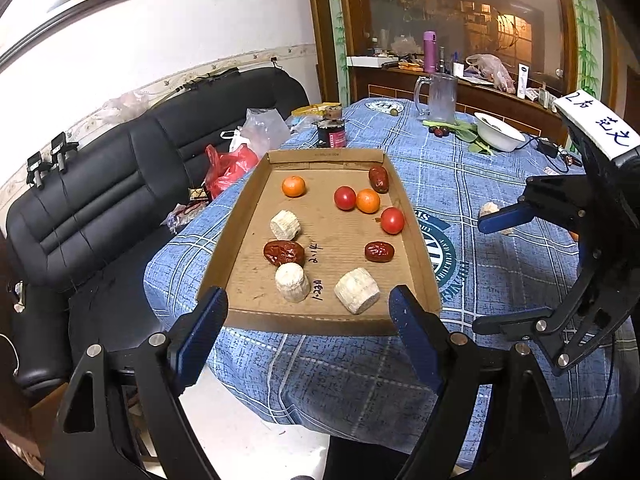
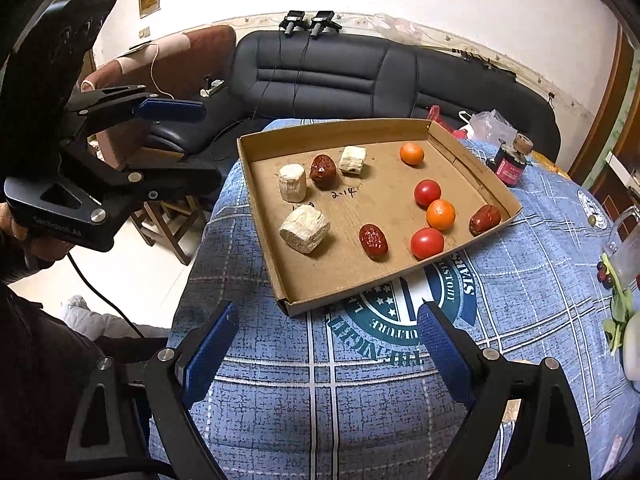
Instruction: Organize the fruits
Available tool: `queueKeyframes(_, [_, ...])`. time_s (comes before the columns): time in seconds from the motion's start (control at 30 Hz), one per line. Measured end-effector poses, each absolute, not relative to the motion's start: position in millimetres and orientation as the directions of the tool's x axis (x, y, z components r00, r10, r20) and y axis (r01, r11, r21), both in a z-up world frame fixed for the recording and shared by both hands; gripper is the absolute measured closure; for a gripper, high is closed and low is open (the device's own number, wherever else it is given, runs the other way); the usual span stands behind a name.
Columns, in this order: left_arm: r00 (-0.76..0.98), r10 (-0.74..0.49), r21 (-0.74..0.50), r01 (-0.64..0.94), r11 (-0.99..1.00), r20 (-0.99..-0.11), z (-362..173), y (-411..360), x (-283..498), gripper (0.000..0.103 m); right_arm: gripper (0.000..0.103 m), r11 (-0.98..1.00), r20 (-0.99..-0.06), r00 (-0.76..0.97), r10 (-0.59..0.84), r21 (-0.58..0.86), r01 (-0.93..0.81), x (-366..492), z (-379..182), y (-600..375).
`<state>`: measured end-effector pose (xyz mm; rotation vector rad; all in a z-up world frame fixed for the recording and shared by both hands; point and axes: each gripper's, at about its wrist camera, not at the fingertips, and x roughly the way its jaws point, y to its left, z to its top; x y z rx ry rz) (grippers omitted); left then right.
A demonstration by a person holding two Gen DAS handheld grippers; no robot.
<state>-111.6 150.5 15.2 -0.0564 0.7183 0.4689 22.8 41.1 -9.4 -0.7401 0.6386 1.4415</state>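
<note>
A shallow cardboard tray (image 1: 256, 184) (image 2: 360, 280) lies on the blue checked tablecloth. In it are two oranges (image 1: 293, 186) (image 1: 367, 201), two tomatoes (image 1: 345, 198) (image 1: 392, 220), three red dates (image 1: 283, 253) (image 1: 379, 251) (image 1: 378, 179) and three pale cut chunks (image 1: 285, 225) (image 1: 292, 282) (image 1: 357, 290). Another pale chunk (image 1: 489, 210) sits on the cloth right of the tray. My left gripper (image 1: 306, 304) (image 2: 208, 142) hovers open before the tray's near edge, off the table's side. My right gripper (image 2: 328, 312) (image 1: 492, 272) is open above the cloth, short of the tray.
A dark jar (image 1: 331, 130), a glass mug (image 1: 438, 96), a white bowl (image 1: 498, 130) and leafy greens (image 1: 472, 132) stand on the far half of the table. A black sofa (image 1: 120, 184) with plastic bags (image 1: 228, 168) runs along the wall left of the table.
</note>
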Motion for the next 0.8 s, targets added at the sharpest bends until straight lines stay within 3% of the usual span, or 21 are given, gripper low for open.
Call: queueKeyframes(0.8, [0.656, 0.393, 0.094, -0.442, 0.892, -0.644, 13.3, 153.9, -115.2, 0.020, 0.011, -0.029, -0.768, 0.049, 0.638, -0.087, -0.996, 17.0, -6.5, 49.4])
